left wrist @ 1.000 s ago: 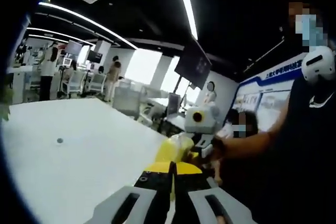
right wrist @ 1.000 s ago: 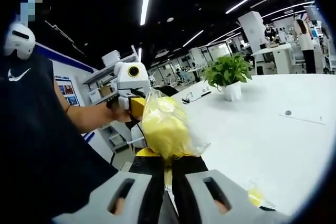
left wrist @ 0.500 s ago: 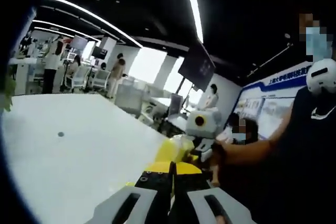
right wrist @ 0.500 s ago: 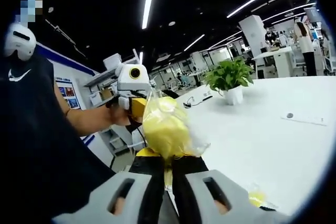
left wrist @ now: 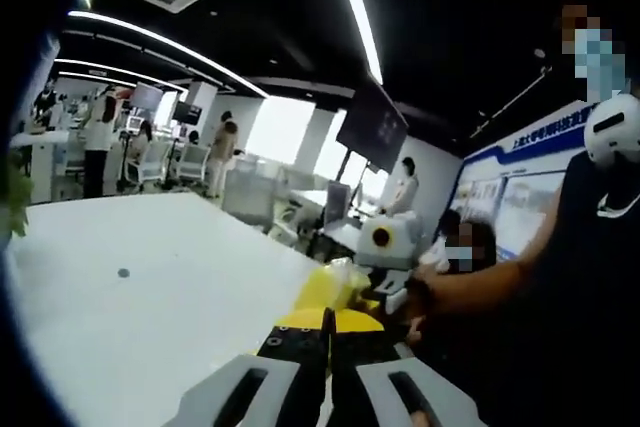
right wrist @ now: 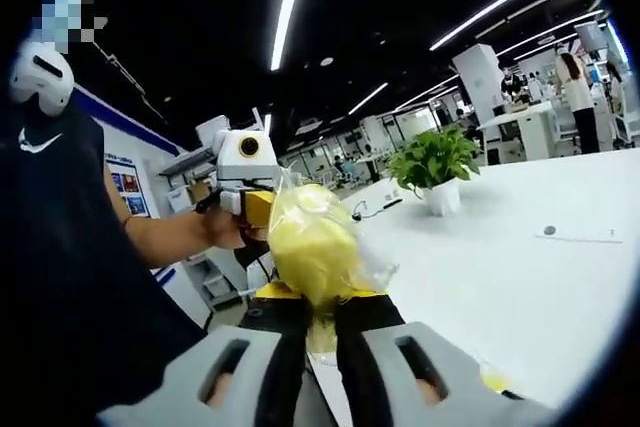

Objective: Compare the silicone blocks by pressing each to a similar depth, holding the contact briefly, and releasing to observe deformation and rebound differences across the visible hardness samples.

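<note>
Yellow bagged block [right wrist: 308,239] stays pinched by both closed grippers, right gripper [right wrist: 318,319] and left gripper [left wrist: 328,332], above white table [right wrist: 520,277]; views barely shifted, hold phase continues.

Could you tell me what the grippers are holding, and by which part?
Both grippers pinch the bagged yellow block by opposite ends of its plastic wrap.

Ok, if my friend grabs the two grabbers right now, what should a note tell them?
Right gripper: shut on the clear bag holding a yellow block, lifted above the white table.
Left gripper: jaws closed together, near the other side of the same bag; whether it grips it, I cannot tell.
Another yellow piece lies on the table by the right gripper.
Done: bagged block picked up.
Left: no pressing shows yet, so probably all the press, hold and release comparisons.
</note>
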{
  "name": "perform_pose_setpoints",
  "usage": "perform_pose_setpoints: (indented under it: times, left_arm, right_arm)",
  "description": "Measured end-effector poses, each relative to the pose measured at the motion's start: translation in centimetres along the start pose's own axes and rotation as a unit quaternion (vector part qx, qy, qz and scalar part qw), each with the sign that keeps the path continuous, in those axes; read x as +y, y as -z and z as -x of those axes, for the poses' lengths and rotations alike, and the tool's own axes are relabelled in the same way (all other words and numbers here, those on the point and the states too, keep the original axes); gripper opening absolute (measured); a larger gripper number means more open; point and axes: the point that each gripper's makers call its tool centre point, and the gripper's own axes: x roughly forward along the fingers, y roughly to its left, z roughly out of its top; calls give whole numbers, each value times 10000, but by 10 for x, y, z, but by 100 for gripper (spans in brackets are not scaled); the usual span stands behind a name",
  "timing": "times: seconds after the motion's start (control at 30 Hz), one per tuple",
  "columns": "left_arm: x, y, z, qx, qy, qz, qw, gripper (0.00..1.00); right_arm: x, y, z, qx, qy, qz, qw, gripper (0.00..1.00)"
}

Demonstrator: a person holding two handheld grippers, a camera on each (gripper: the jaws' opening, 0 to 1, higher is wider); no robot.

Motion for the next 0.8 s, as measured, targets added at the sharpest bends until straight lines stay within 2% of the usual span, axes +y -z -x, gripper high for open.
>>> perform_pose_setpoints:
  times: [0.17, 0.33, 0.43, 0.5, 0.57, 0.6, 0.7, 0.8]
  left_arm:
    - [5, -5, 4, -88, -4, 40, 10000, 0]
    - [8, -15, 6, -257, -14, 110, 9996, 0]
    - [13, -16, 6, -323, -57, 107, 9994, 0]
    - [18, -15, 6, -368, -114, 166, 9991, 0]
    - [21, -14, 6, -397, -151, 257, 9988, 0]
    - [22, -14, 6, -405, -171, 283, 9986, 0]
    - [20, -14, 6, -413, -170, 327, 9985, 0]
    - [21, -12, 7, -399, -221, 283, 9986, 0]
  right_arm:
    - [-1, -5, -4, -115, -55, -91, 9999, 11]
    - [-16, -16, 0, -197, 248, -16, 9995, 31]
    - [-23, -18, 0, -319, 351, 31, 9989, 51]
    - [-33, -18, 0, -330, 609, 147, 9975, 70]
    - [-36, -18, -2, -412, 725, 185, 9963, 92]
    - [-37, -18, -2, -429, 760, 215, 9960, 97]
    - [-42, -13, 1, -317, 907, 454, 9943, 96]
    - [-42, -13, 3, -295, 923, 448, 9943, 96]
